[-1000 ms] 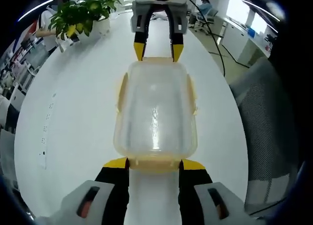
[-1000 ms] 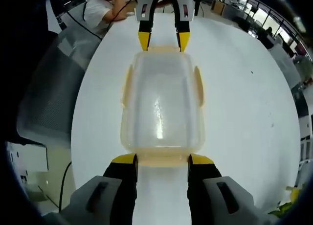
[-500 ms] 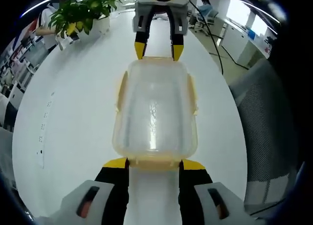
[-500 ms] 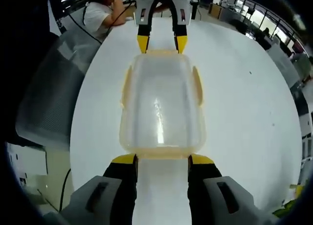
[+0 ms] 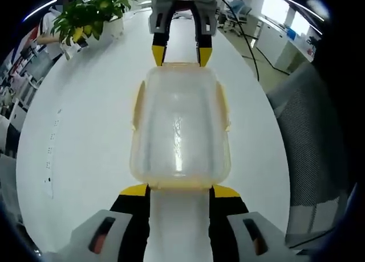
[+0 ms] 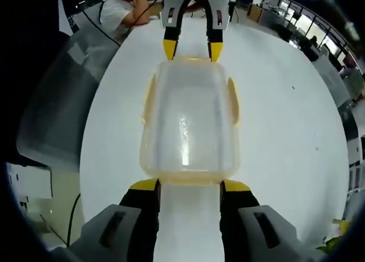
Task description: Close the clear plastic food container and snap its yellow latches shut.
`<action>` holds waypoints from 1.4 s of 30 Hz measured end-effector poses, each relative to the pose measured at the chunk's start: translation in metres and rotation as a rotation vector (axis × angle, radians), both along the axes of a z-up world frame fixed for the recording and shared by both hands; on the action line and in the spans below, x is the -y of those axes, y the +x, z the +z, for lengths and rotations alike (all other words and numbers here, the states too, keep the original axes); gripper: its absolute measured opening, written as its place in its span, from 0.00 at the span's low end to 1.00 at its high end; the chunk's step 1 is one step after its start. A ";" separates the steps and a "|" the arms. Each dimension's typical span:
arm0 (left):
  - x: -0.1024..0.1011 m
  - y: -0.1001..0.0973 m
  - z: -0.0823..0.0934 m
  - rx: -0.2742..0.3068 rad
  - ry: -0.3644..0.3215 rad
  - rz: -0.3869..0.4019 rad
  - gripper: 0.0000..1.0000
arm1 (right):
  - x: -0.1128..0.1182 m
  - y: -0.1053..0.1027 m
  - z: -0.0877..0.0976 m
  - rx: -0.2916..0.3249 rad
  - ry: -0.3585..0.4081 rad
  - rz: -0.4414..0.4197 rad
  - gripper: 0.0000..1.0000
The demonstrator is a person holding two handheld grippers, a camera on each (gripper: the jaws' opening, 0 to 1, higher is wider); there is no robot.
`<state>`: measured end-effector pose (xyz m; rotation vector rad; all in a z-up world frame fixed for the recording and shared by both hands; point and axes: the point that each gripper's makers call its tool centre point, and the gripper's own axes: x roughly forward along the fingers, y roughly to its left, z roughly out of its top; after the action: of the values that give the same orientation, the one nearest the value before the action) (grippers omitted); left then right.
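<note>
Tabletop first: a broad white oval table carries the work, with a green potted plant at its far end in the left gripper view and a grey mesh office chair beside it in the right gripper view. At its middle lies the clear rectangular plastic food container with pale yellow rim and latches, lid on, its long side latches flared outward and so judged not yet snapped.

The two tools face each other along the box's length, one at each short end, probably to steady it and press the end latches home together. The left gripper has its yellow-tipped jaws spread wide, tips touching or just beside the near end. The right gripper is likewise spread at the opposite end, pinching nothing.
</note>
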<state>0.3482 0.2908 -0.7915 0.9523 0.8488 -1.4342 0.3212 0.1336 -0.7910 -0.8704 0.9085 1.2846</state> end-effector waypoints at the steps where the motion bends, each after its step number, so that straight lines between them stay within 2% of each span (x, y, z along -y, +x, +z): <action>1: 0.000 0.000 0.000 0.002 -0.001 -0.003 0.35 | 0.000 0.000 0.000 0.001 0.003 -0.001 0.39; 9: -0.002 0.002 0.001 0.009 -0.014 0.012 0.35 | 0.000 0.001 0.002 -0.004 0.035 -0.021 0.39; 15: -0.013 0.005 0.002 0.003 -0.033 0.089 0.35 | 0.002 0.001 0.008 -0.003 0.075 -0.076 0.39; 17: -0.012 0.003 0.004 -0.039 -0.080 0.151 0.34 | 0.005 0.003 0.010 -0.007 0.102 -0.117 0.40; 20: -0.012 0.002 0.011 -0.082 -0.150 0.241 0.34 | 0.003 -0.002 0.015 -0.046 0.162 -0.195 0.40; 25: -0.017 0.003 0.016 -0.147 -0.223 0.367 0.34 | -0.003 -0.010 0.021 -0.102 0.253 -0.319 0.42; 27: -0.019 0.004 0.016 -0.152 -0.246 0.396 0.33 | -0.004 -0.011 0.023 -0.105 0.273 -0.344 0.41; 33: -0.014 -0.003 0.021 -0.252 -0.342 0.529 0.32 | -0.010 -0.016 0.023 -0.171 0.331 -0.462 0.39; 36: -0.008 0.000 0.028 -0.297 -0.413 0.615 0.31 | -0.016 -0.013 0.028 -0.182 0.395 -0.524 0.39; 42: -0.009 0.000 0.022 -0.345 -0.436 0.723 0.27 | -0.016 -0.006 0.027 -0.191 0.465 -0.623 0.39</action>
<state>0.3484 0.2996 -0.7692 0.0343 0.9466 -1.0762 0.3152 0.1494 -0.7643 -0.0784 0.8832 0.9707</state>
